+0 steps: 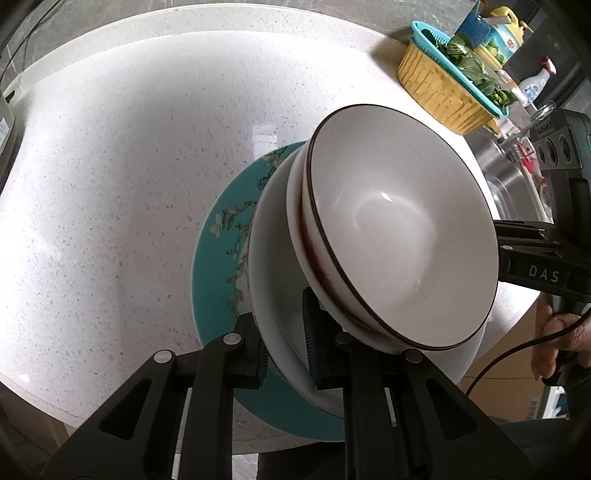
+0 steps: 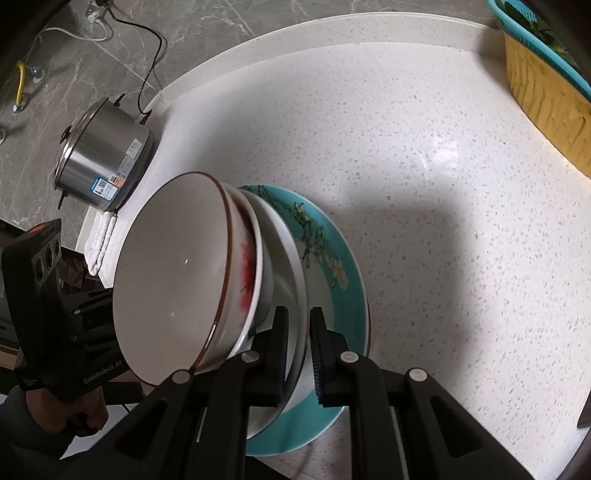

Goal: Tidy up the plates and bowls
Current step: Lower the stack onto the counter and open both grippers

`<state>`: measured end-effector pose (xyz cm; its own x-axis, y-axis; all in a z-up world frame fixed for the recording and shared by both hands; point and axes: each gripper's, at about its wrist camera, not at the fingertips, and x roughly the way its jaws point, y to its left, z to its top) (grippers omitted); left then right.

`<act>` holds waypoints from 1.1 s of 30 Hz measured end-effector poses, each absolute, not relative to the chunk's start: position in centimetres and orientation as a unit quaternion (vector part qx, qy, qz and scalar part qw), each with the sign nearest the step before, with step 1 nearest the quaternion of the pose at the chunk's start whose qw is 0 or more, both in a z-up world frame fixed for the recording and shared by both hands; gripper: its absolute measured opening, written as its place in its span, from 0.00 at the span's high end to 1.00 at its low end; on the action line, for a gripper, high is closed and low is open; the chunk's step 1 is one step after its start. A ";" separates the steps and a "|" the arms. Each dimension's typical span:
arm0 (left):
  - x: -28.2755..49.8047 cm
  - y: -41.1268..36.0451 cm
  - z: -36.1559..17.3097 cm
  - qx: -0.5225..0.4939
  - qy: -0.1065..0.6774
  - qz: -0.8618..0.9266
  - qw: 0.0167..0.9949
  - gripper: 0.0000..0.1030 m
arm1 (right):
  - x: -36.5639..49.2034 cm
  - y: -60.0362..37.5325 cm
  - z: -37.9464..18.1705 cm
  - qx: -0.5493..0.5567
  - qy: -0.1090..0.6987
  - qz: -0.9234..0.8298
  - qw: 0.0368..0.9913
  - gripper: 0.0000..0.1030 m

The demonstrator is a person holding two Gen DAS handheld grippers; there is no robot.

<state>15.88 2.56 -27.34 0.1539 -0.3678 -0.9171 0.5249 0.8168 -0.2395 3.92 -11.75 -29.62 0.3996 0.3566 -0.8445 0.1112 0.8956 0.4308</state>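
Note:
A teal floral plate (image 1: 214, 266) (image 2: 332, 236) lies on the white speckled counter (image 1: 110, 184). Over it is a white deep plate (image 1: 269, 258) (image 2: 295, 273) that carries a red-patterned bowl (image 1: 297, 206) (image 2: 251, 273) and, nested on top, a white bowl with a dark rim (image 1: 399, 229) (image 2: 173, 280). My left gripper (image 1: 286, 350) (image 2: 85, 314) is shut on the deep plate's rim on one side. My right gripper (image 2: 299, 354) (image 1: 517, 240) is shut on the opposite rim. I cannot tell whether the deep plate touches the teal plate.
A yellow basket with a teal colander of greens (image 1: 436, 88) (image 2: 546, 99) stands at the back right, with bottles (image 1: 506, 33) behind it and a steel sink (image 1: 509, 173) to the right. A steel pot (image 2: 103, 155) and a folded white cloth (image 2: 101, 236) sit at the left.

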 end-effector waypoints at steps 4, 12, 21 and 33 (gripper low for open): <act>16.0 2.4 -27.4 0.060 0.576 -0.294 0.760 0.87 | 3.7 -11.8 -29.7 0.223 0.537 0.077 0.810 0.85; 15.6 3.4 -27.5 0.047 0.570 -0.289 0.768 0.84 | 3.1 -11.3 -29.6 0.229 0.530 0.072 0.813 0.83; 14.5 6.5 -25.9 0.040 0.551 -0.290 0.781 0.56 | 1.1 -12.4 -28.1 0.247 0.504 0.046 0.826 0.63; 9.1 12.2 -16.7 0.006 0.423 -0.299 0.855 0.09 | -6.2 -12.5 -22.1 0.248 0.413 -0.023 0.876 0.07</act>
